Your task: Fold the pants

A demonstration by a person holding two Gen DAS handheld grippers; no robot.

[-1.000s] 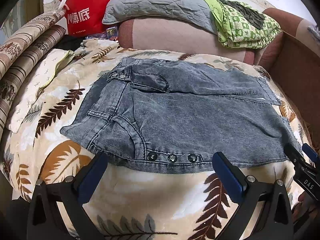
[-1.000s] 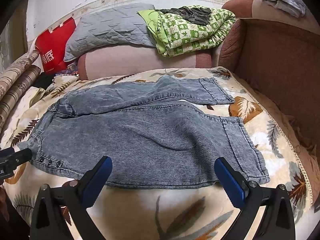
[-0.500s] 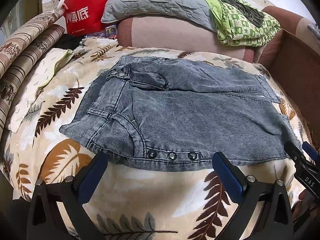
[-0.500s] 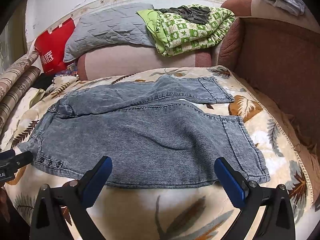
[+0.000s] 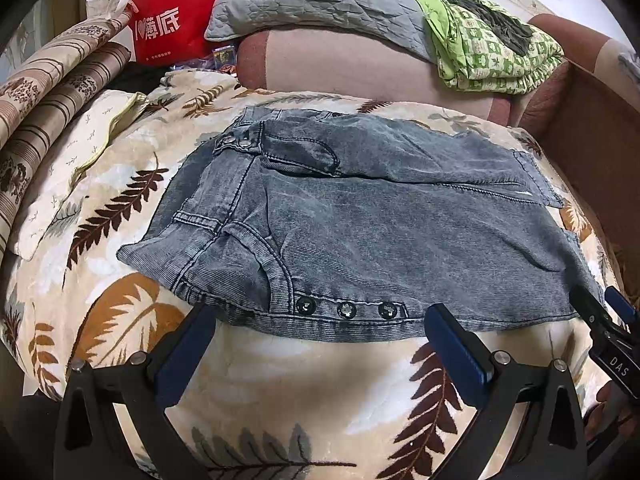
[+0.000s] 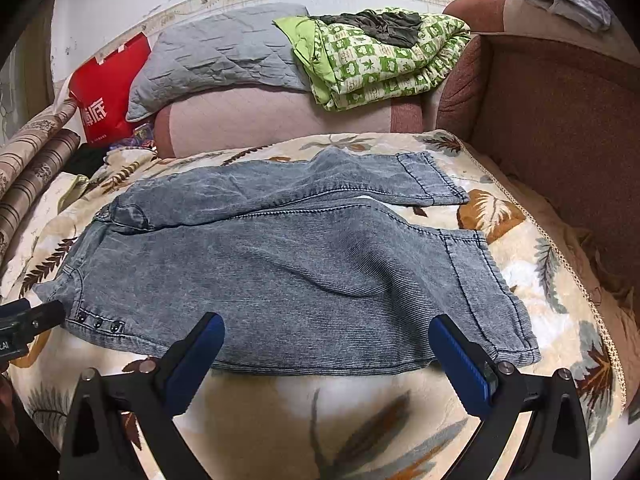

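Grey-blue denim pants [image 6: 280,276] lie flat on a leaf-print blanket [image 6: 360,420], just ahead of both claws. The left gripper [image 5: 320,332] gapes wide at the waistband corner, holding nothing; the right gripper [image 6: 326,340] gapes wide near the hem, equally empty.

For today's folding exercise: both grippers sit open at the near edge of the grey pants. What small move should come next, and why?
Probably ease both grippers forward and close them on the near edge of the pants. The left gripper and right gripper are open, holding nothing, and the far leg lies uncovered, ready to be folded over.
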